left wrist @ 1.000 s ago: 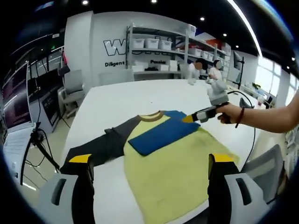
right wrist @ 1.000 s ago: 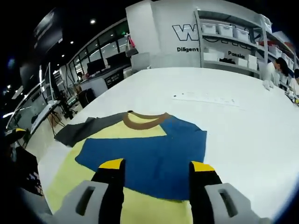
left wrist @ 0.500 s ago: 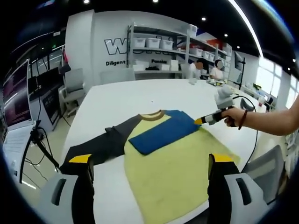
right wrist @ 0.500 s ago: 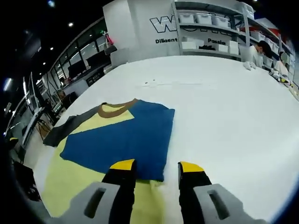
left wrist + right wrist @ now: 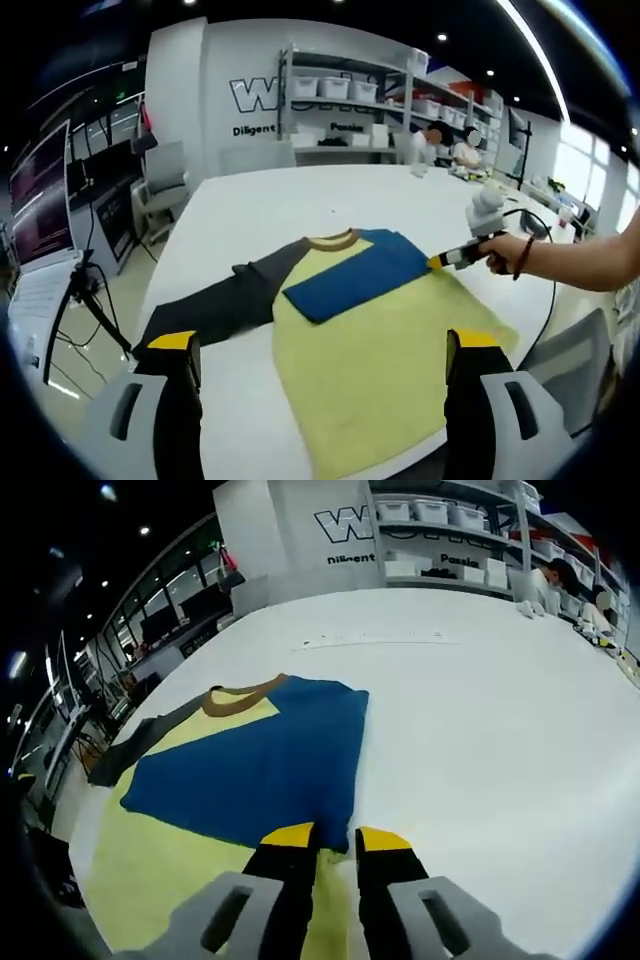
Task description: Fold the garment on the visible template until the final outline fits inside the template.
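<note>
In the left gripper view, we look across a white table (image 5: 260,200) at a shirt (image 5: 370,340) lying flat: a pale yellow body, a brown collar (image 5: 332,240), a dark grey sleeve (image 5: 215,305) stretched out toward the table's left edge, and a blue sleeve (image 5: 355,275) folded across the chest. Our left gripper (image 5: 320,345) hangs above the near hem with its jaws spread wide and nothing between them. At the shirt's right shoulder a hand (image 5: 500,250) brings in the right gripper (image 5: 436,262), its yellow tips at the edge of the blue sleeve. Shelves (image 5: 350,100) with white bins line the far wall, and an office chair (image 5: 165,185) stands left of the table. In the right gripper view, we see the right gripper (image 5: 327,837) low over the shirt (image 5: 170,850), its jaws drawn nearly together at the near corner of the blue sleeve (image 5: 260,770); we cannot tell whether cloth is pinched between them. The collar (image 5: 240,695) and the grey sleeve (image 5: 135,745) lie beyond, on the white table (image 5: 480,730).
</note>
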Tool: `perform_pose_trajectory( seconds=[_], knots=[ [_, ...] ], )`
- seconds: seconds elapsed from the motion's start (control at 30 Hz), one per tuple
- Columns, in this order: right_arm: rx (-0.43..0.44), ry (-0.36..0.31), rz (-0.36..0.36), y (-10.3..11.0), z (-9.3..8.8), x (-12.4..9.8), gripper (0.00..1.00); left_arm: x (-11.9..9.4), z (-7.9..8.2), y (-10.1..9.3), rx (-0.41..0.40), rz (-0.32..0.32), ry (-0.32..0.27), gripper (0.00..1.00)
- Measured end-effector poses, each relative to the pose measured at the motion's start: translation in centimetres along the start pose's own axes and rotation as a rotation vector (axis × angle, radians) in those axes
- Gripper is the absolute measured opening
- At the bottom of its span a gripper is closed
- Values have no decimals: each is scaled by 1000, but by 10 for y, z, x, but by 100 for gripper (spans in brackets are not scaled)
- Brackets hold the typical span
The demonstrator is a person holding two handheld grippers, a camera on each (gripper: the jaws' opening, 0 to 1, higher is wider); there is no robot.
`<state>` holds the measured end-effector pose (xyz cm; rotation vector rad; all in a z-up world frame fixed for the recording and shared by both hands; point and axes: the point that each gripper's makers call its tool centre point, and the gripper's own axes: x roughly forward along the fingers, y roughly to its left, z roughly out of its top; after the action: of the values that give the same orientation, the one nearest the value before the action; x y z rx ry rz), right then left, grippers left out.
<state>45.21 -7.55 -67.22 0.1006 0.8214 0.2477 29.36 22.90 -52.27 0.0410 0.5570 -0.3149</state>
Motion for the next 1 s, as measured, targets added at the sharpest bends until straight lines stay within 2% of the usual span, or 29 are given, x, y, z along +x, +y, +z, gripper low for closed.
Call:
perform_pose_trajectory(
  seconds=[0.23, 0.5, 0.77, 1.0],
  knots=[
    [-50, 20, -39, -12, 1, -5, 0, -1, -1, 1, 12, 3, 4, 99],
    [-42, 41, -84, -45, 0, -15, 0, 1, -5, 1, 11, 4, 17, 99],
    [-45, 47, -105, -66, -2, -20, 0, 3, -7, 5, 8, 11, 27, 99],
    [-51, 55, -146, -99, -1, -28, 0, 5, -13, 9, 4, 24, 41, 99]
  ],
)
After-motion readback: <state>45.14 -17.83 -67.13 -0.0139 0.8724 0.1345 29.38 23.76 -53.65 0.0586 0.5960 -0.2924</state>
